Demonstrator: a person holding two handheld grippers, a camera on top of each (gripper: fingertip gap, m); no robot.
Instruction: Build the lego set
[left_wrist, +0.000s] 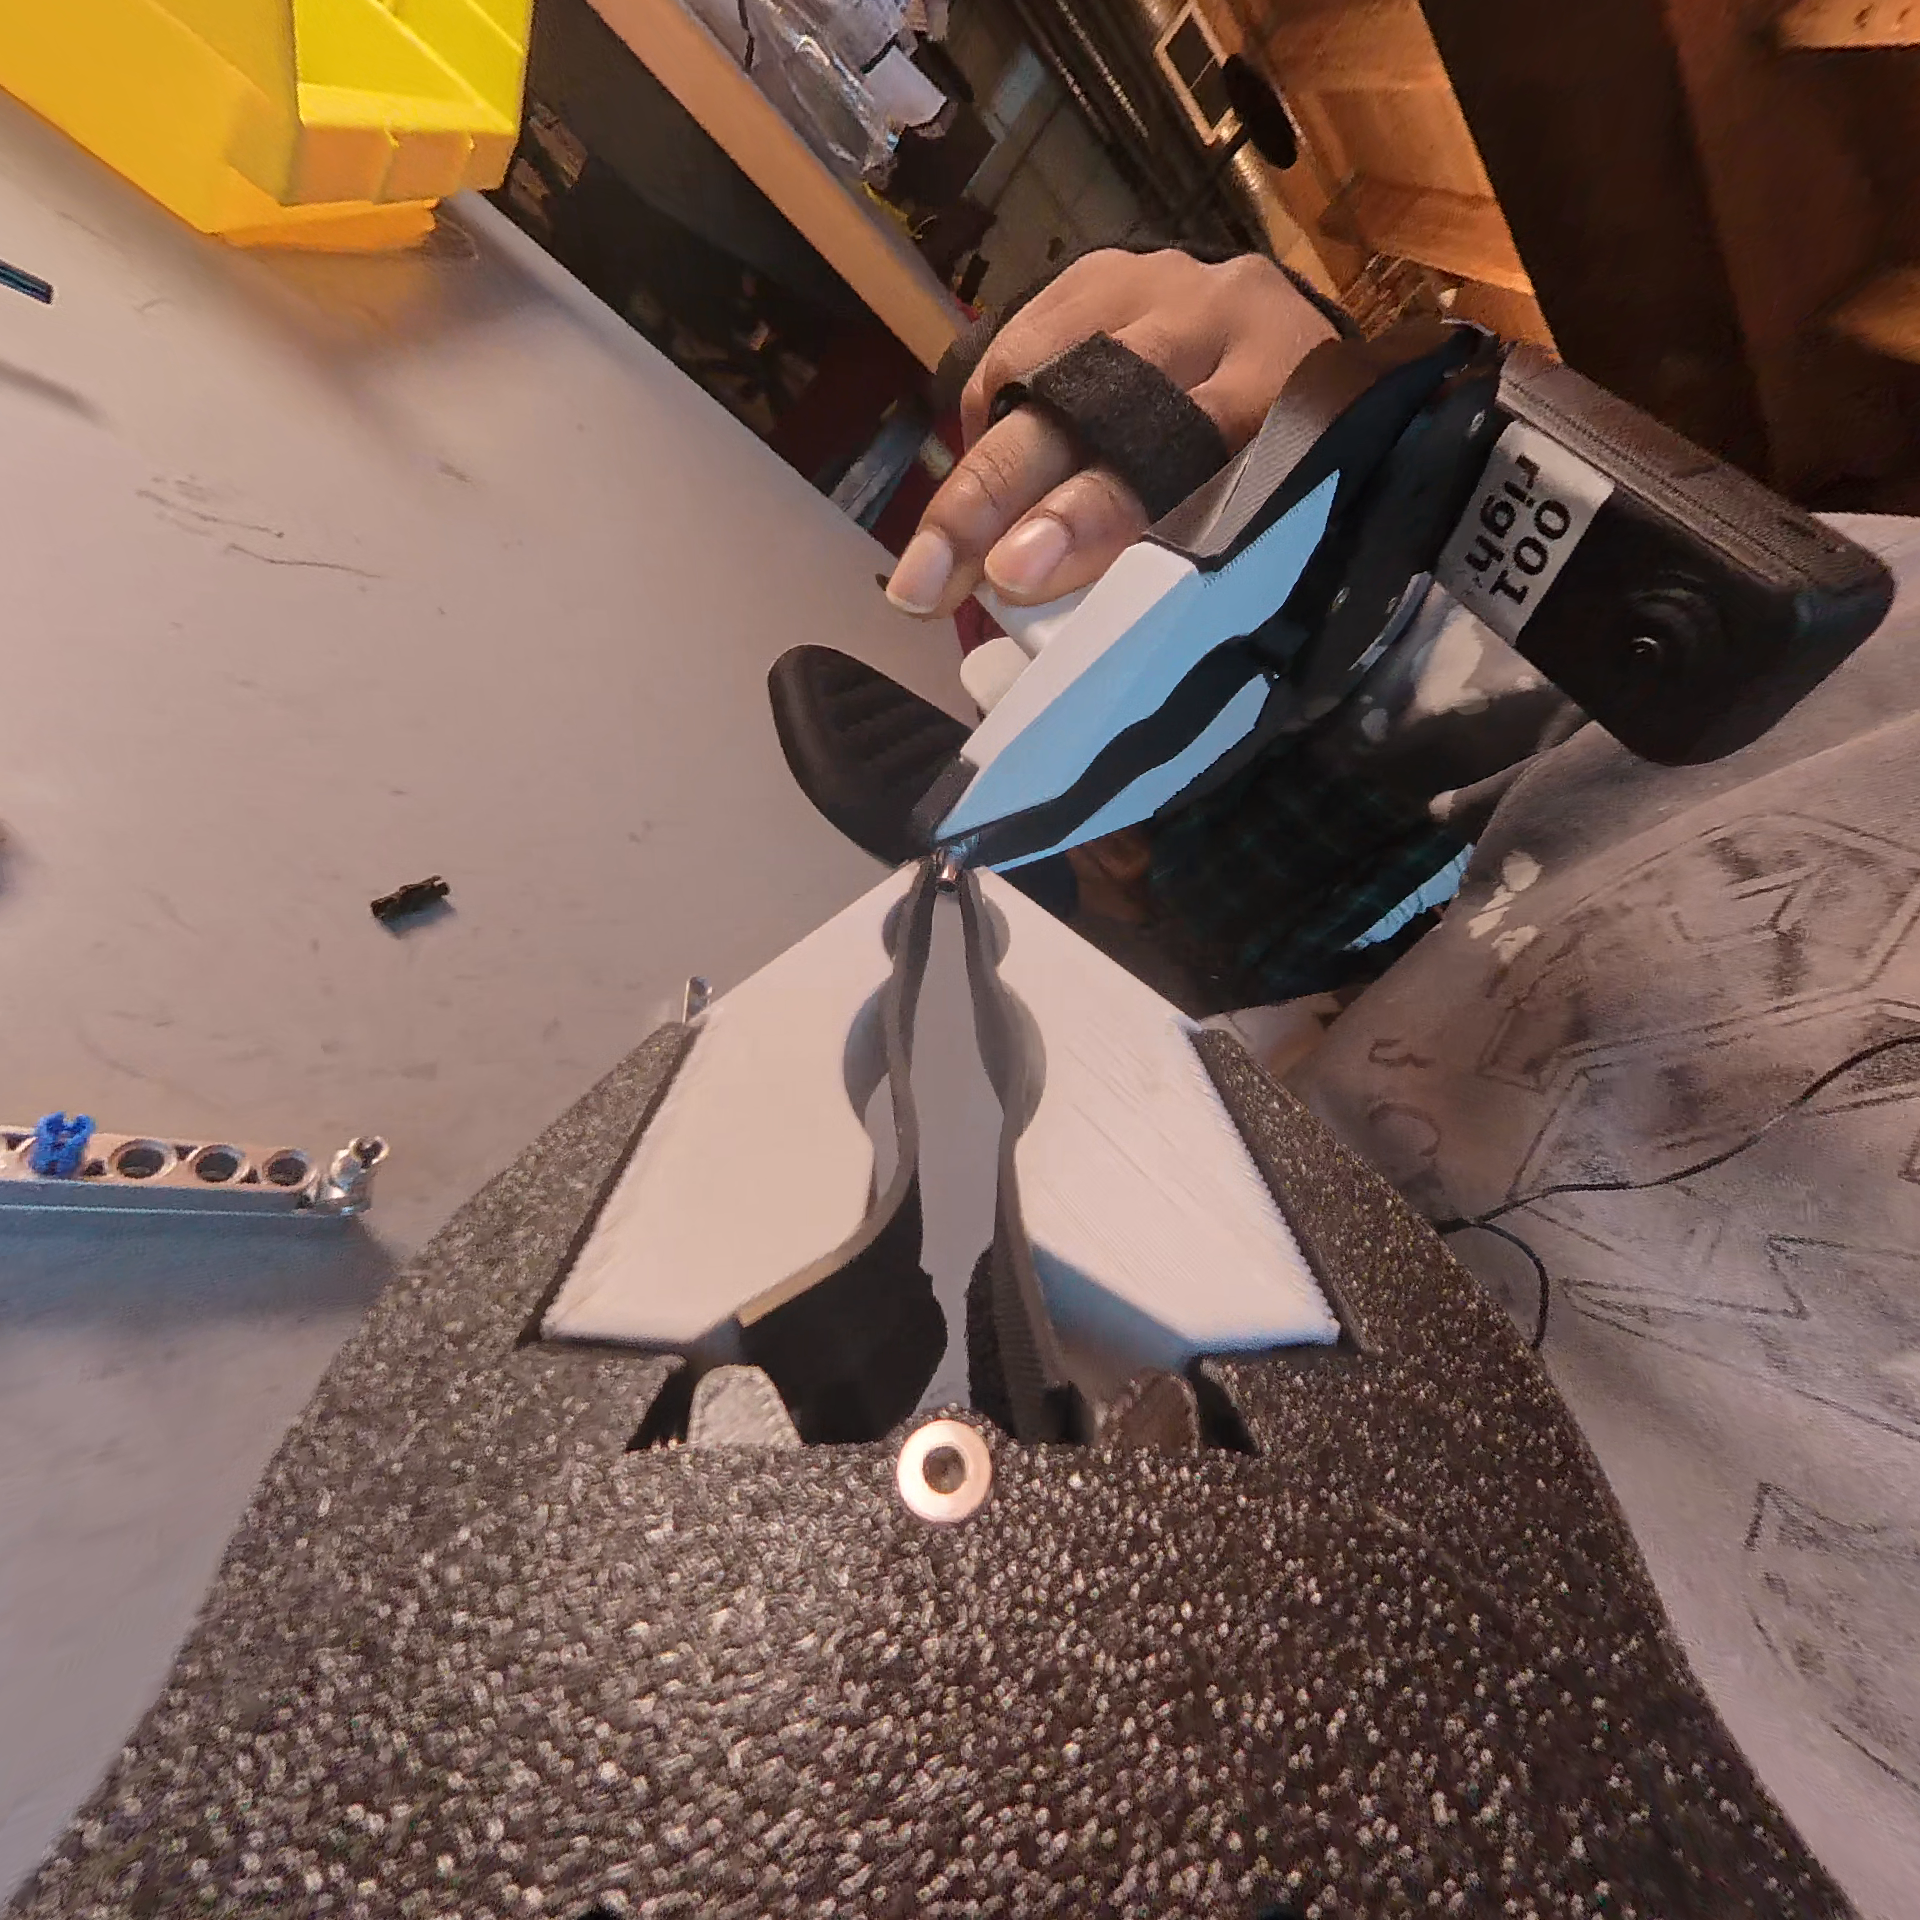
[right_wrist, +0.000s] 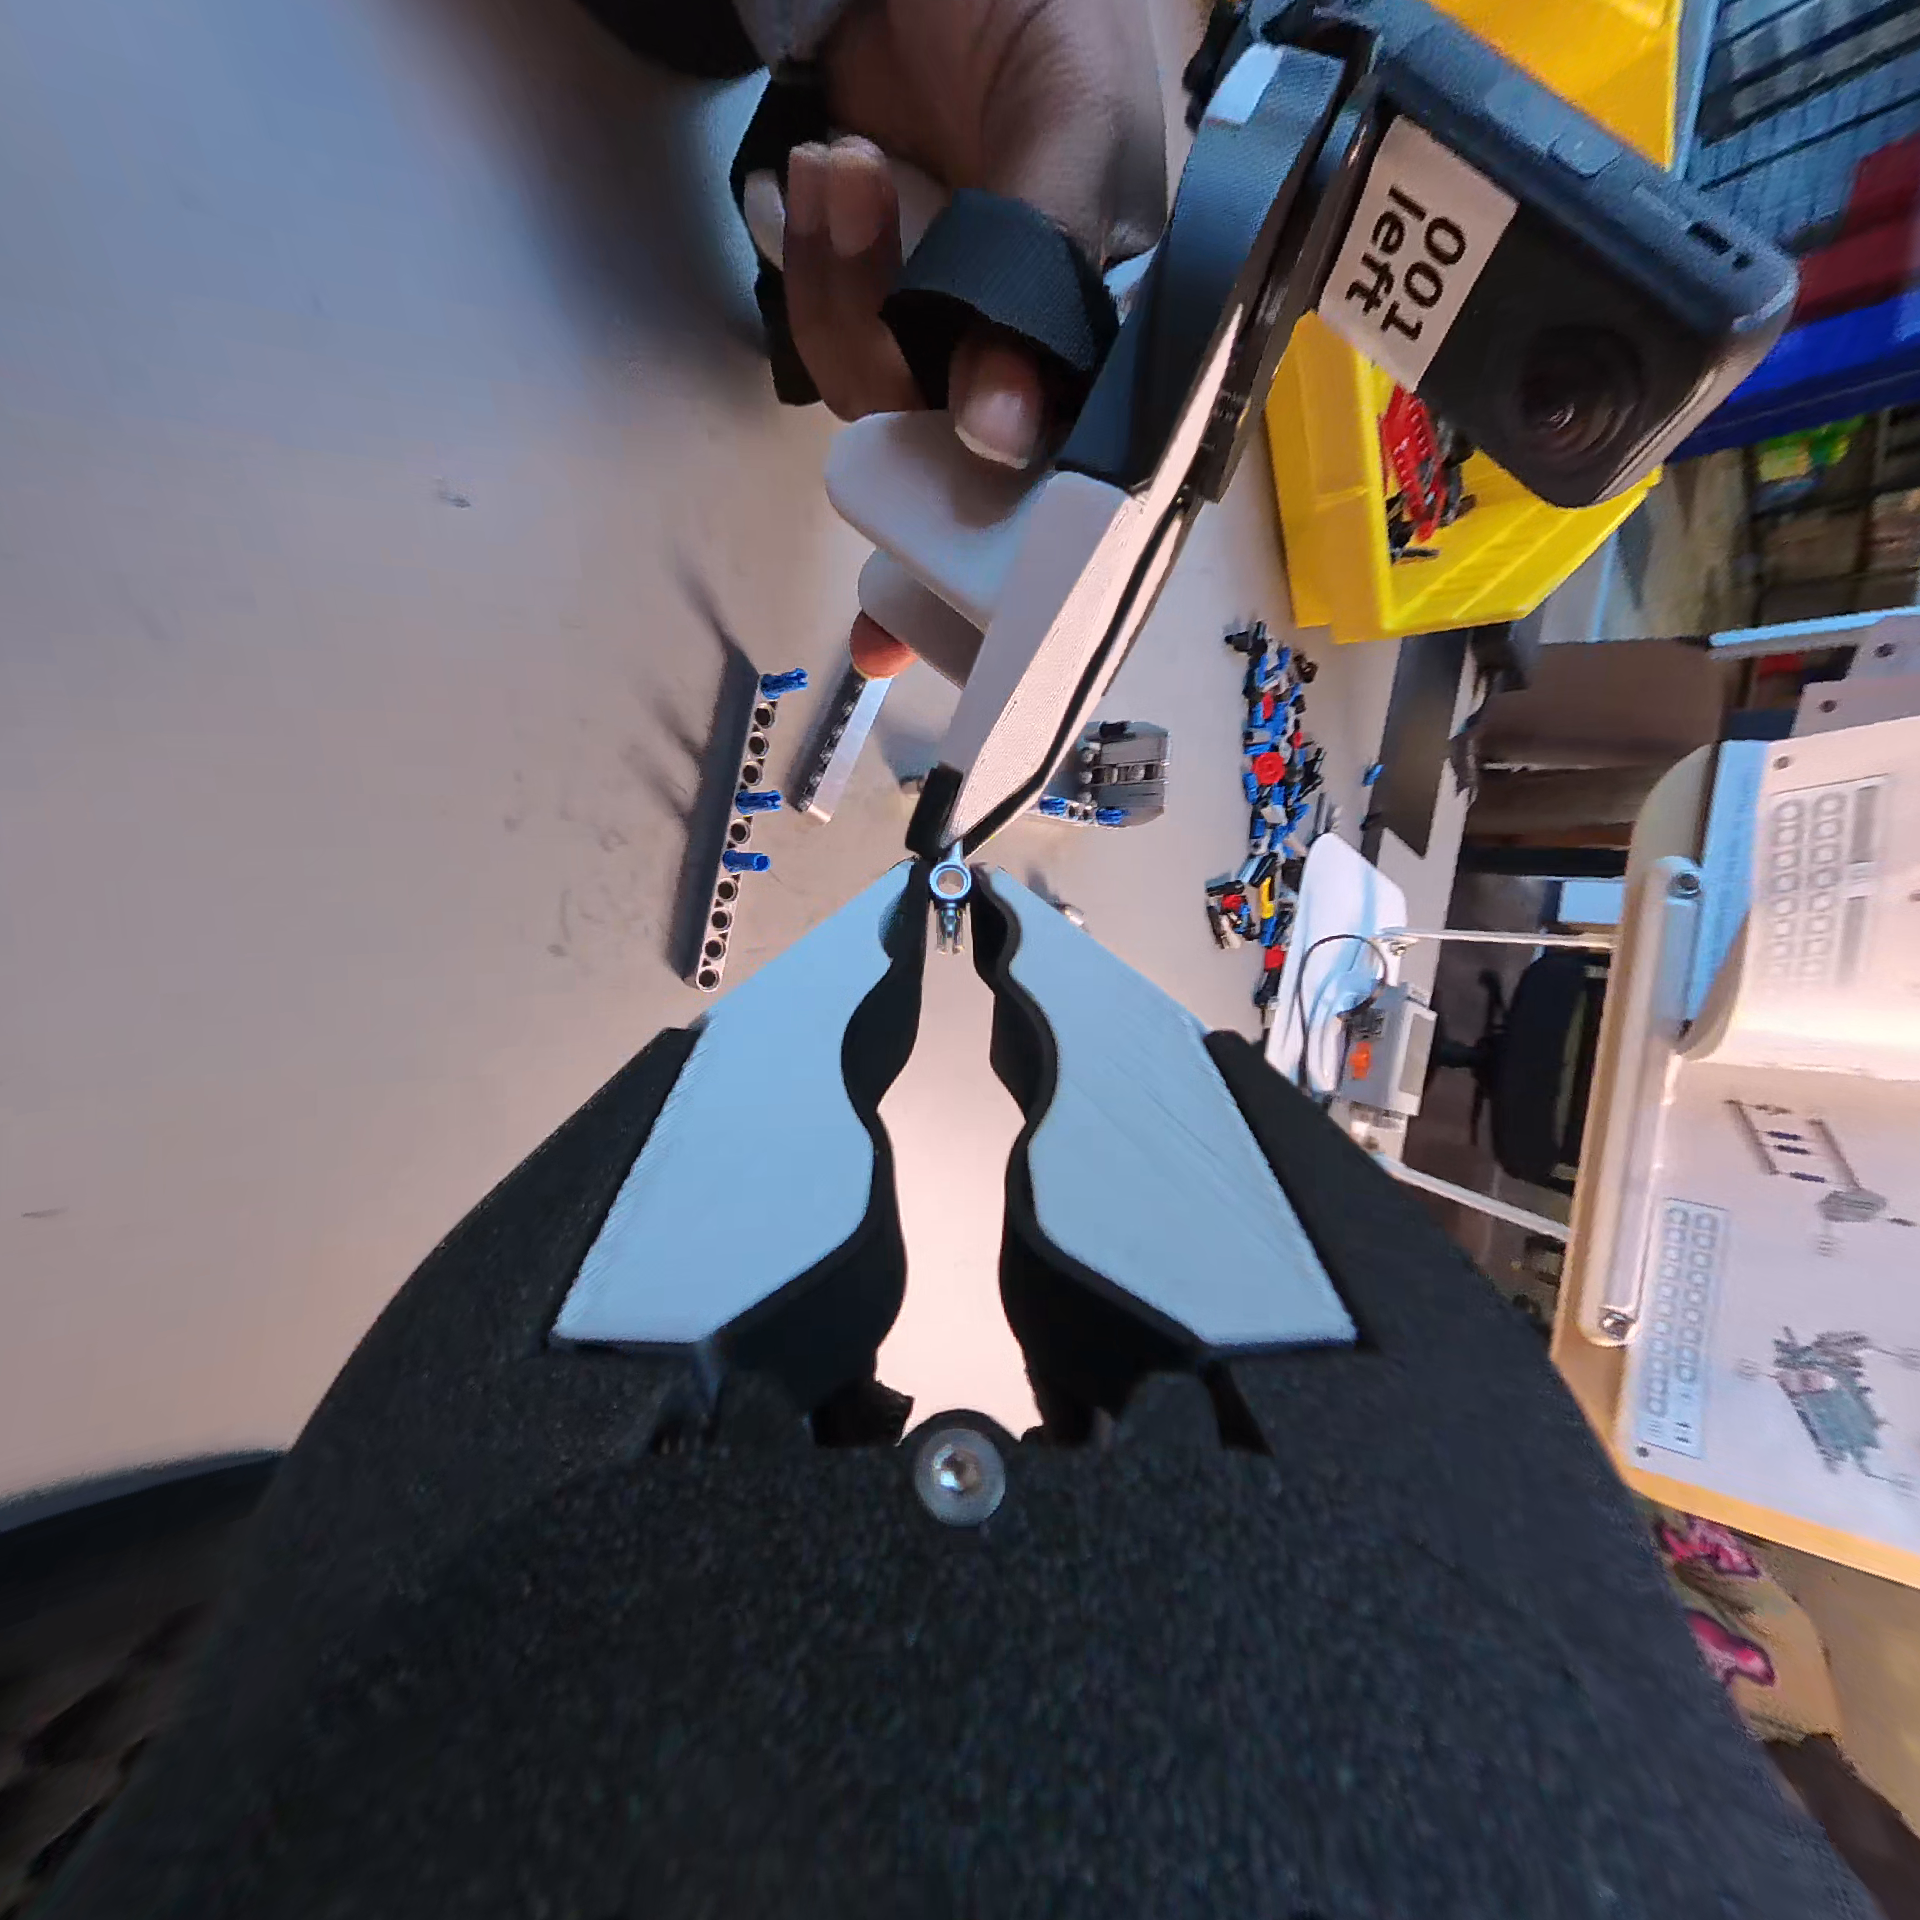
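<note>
A: Well, the left hand-held gripper (left_wrist: 948, 883) and the right hand-held gripper (right_wrist: 951, 896) meet tip to tip above the tabletop (right_wrist: 312, 520). What sits between them?

B: The right one pinches a small grey connector (right_wrist: 949, 896) with a ring at its end. The left one is pressed together on a tiny dark pin (left_wrist: 948, 881), though it is too small to be sure of its kind.

A: And around them?

B: In the right wrist view, a grey holed beam (right_wrist: 732, 831) with blue pegs lies far left on the tabletop, a shorter beam (right_wrist: 842, 743) beside it, a heap of small parts (right_wrist: 1268, 821) to the right, and a yellow bin (right_wrist: 1340, 520) beyond. In the left wrist view a black pin (left_wrist: 410, 896) lies loose at left.
</note>
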